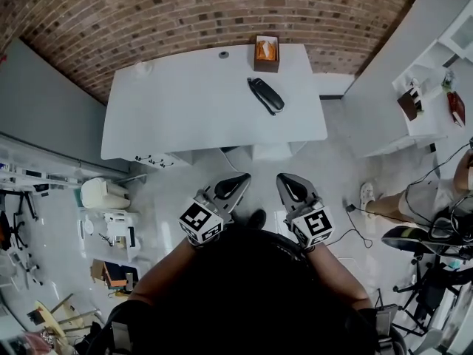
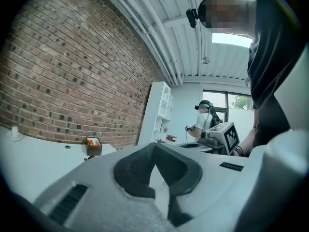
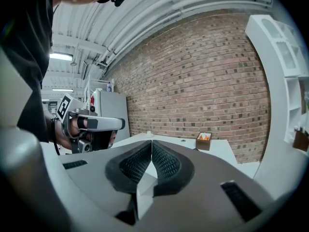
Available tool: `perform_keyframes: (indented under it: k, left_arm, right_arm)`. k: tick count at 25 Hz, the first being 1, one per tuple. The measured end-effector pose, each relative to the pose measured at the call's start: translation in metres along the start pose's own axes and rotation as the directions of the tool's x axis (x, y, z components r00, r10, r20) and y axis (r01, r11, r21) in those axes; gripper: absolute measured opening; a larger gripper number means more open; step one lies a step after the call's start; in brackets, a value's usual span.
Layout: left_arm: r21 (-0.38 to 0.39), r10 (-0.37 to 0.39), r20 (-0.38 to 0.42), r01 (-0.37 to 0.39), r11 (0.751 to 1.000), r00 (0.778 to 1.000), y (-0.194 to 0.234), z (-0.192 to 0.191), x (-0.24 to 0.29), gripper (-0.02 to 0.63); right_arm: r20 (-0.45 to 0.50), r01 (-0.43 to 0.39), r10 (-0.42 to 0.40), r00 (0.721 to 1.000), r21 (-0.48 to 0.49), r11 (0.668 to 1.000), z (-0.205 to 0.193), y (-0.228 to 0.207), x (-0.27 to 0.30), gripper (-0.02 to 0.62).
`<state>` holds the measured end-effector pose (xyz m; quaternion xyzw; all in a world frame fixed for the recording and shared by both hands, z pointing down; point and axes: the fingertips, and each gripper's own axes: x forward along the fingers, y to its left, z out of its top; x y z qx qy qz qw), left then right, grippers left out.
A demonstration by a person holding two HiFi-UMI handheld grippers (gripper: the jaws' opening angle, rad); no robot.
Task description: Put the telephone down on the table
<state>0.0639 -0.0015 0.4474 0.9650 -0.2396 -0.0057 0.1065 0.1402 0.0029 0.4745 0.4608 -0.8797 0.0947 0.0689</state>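
One telephone (image 1: 265, 95) lies on the white table (image 1: 185, 109).

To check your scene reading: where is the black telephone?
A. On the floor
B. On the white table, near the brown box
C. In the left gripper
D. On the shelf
B: the telephone lies on the table near the brown box.

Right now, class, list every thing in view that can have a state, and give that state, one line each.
telephone: lying flat on the white table, nothing touching it.
brown box: upright at the table's far edge, top open.
left claw: shut, empty, short of the table.
right claw: shut, empty, short of the table.
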Motion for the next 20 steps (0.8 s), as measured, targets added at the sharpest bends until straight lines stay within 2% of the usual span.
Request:
perform_keyframes:
  k: [8, 16, 20]
  left_arm:
    - [0.023, -0.031, 0.011, 0.03, 0.999, 0.999, -0.011, 0.01, 0.003, 0.006]
    - [0.025, -0.045, 0.019, 0.045, 0.999, 0.999, -0.001, 0.016, 0.001, 0.006]
    - [0.064, -0.065, 0.026, 0.064, 0.996, 0.998, 0.008, 0.025, 0.01, 0.006]
  right_arm:
    - [0.007, 0.019, -0.019, 1.0, -0.019, 1.0, 0.009, -0.002, -0.011, 0.017]
    - [0.006, 0.049, -0.049, 0.999, -0.021, 0.999, 0.015, -0.021, -0.017, 0.017]
    - [0.01, 0.031, -0.03, 0.999, -0.039, 0.999, 0.023, -0.031, -0.006, 0.017]
